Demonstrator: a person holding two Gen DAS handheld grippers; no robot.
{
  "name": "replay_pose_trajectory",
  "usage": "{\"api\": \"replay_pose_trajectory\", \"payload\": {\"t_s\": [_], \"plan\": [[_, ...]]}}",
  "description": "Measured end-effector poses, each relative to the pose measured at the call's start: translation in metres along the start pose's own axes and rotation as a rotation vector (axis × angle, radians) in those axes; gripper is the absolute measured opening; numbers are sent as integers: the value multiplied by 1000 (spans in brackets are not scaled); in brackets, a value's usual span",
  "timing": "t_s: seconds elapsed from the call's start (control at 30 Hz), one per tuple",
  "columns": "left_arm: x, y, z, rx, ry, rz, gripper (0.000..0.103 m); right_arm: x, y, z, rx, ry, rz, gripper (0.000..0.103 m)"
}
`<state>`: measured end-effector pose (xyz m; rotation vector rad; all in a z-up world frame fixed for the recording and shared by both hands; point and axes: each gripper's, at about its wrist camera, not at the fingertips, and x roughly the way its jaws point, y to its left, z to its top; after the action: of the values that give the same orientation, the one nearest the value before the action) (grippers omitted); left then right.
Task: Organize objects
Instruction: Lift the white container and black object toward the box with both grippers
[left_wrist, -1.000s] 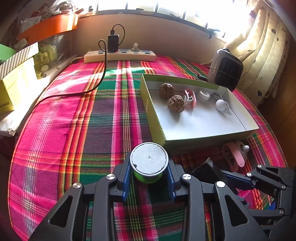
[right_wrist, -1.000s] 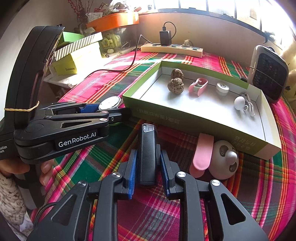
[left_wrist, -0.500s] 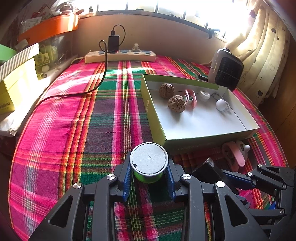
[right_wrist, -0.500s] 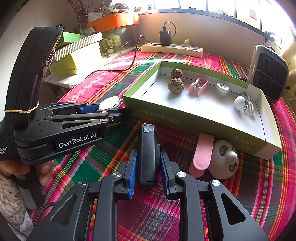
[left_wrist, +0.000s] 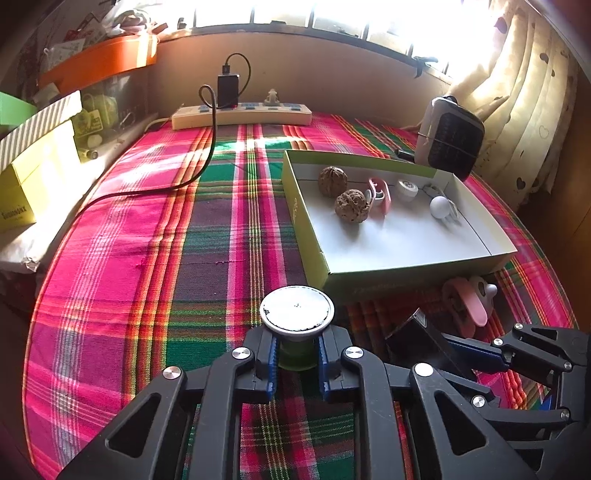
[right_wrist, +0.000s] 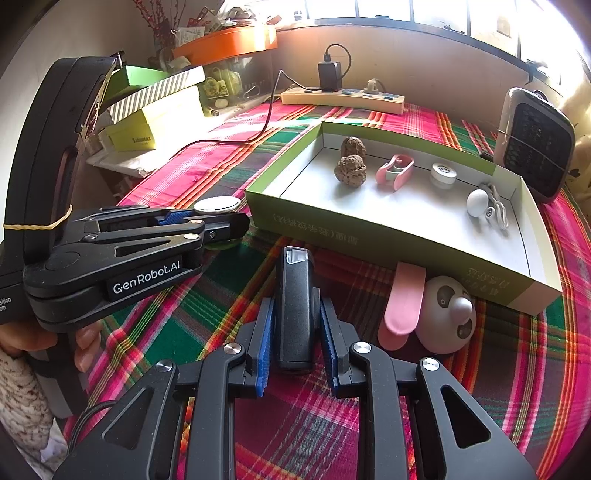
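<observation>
A small round green container with a flat white lid (left_wrist: 296, 308) stands on the plaid cloth. My left gripper (left_wrist: 295, 347) is closing on its green body below the lid, and the blue pads touch both sides. The right wrist view shows that same container (right_wrist: 217, 204) in the left gripper (right_wrist: 218, 225). My right gripper (right_wrist: 296, 325) is shut on a slim black rectangular device (right_wrist: 295, 295), which points forward just above the cloth. The device (left_wrist: 417, 336) and right gripper (left_wrist: 461, 354) lie right of the left one. An open green box (left_wrist: 306, 236) stands just beyond both.
The box (right_wrist: 369, 236) holds two walnuts (right_wrist: 350, 168), a pink clip (right_wrist: 395, 170), a white disc (right_wrist: 442, 174) and a white ball (right_wrist: 477, 202). A panda gadget with pink handle (right_wrist: 443, 314) lies against its near wall. Power strip (left_wrist: 242, 114), cable, small heater (left_wrist: 452, 140), stacked boxes at left.
The left gripper's jaws have drawn in from beside the lid to the green body under it. Neither hand has moved, and the right grip on the black device is the same.
</observation>
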<state>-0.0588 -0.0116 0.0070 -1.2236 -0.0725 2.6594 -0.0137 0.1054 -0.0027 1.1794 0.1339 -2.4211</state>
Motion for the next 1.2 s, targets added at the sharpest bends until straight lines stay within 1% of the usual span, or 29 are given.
{"api": "replay_pose_trajectory", "payload": {"t_s": [0.67,0.97,1.2], "plan": [[-6,-1,-4,5,-1,4,15,-7,0,-3,12,-15,11,24],[-26,-2,-7,9,-24,-2,15,-22,-9,-1,37,-42,23,24],[-42,-13,6,32,-63,-18,15,-40,-23,6,75,-79,31,24]]}}
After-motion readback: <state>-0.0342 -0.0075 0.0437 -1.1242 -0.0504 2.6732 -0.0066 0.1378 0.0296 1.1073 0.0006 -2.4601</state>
